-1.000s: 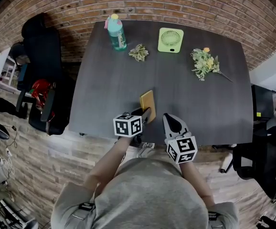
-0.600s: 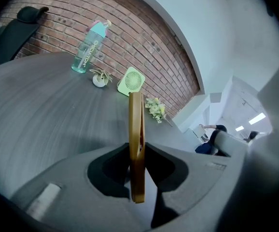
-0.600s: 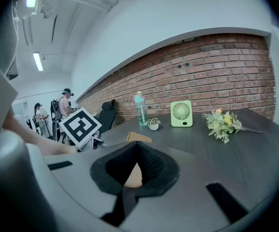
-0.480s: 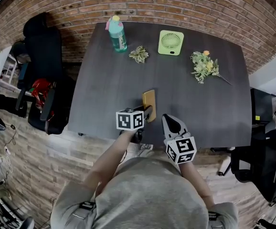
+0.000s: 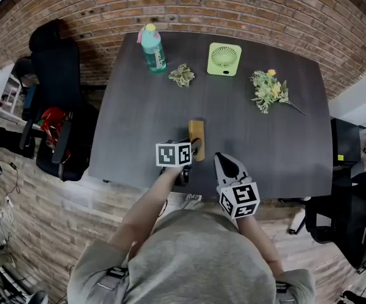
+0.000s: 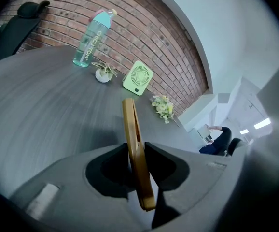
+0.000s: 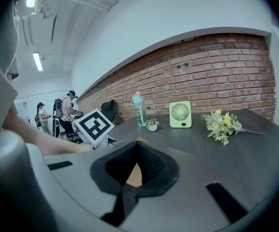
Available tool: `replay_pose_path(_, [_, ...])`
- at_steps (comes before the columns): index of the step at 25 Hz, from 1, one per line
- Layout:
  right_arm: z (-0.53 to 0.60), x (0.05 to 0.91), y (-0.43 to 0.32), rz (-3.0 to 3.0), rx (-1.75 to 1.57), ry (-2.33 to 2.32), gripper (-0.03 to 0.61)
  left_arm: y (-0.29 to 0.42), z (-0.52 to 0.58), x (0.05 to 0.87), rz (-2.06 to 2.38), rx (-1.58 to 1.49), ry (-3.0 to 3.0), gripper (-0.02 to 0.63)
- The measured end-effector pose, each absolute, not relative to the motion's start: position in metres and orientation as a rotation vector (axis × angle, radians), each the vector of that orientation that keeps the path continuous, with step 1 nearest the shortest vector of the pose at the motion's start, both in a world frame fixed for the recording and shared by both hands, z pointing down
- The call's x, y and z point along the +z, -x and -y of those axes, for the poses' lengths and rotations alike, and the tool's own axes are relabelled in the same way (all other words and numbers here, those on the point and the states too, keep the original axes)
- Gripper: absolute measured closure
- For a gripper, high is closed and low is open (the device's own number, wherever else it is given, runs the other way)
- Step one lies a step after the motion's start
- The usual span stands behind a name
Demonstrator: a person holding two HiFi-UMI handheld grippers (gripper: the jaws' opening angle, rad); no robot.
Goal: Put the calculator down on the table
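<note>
Gripping the orange calculator (image 5: 197, 133) edge-up at the table's (image 5: 138, 106) near side, the left gripper (image 5: 194, 148) is opening its jaws; the right gripper (image 5: 224, 162), just right, is clenched empty.

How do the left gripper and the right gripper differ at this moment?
The left gripper has the yellow calculator on edge between its jaws, which are opening; the right gripper has its jaws together with nothing between them. The left gripper's tips sit a little farther in over the table than the right gripper's, which stay near its front edge. Both point across the table.
</note>
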State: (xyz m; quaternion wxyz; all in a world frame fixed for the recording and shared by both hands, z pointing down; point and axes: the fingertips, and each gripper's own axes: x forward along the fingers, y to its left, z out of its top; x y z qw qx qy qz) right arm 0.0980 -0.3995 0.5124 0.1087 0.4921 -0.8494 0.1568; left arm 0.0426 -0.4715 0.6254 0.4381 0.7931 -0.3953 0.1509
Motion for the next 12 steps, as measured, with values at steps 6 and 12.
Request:
replay_pose_path(6, [0.406, 0.512, -0.099, 2.496, 0.462, -1.450, 0.577, -0.040, 0.480, 0.635, 1.030, 0.408, -1.928, 0.495])
replay_pose_path(12, [0.409, 0.513, -0.100, 2.496, 0.466, -1.454, 0.577, -0.038, 0.483, 0.641, 1.063, 0.473, -1.917, 0.489])
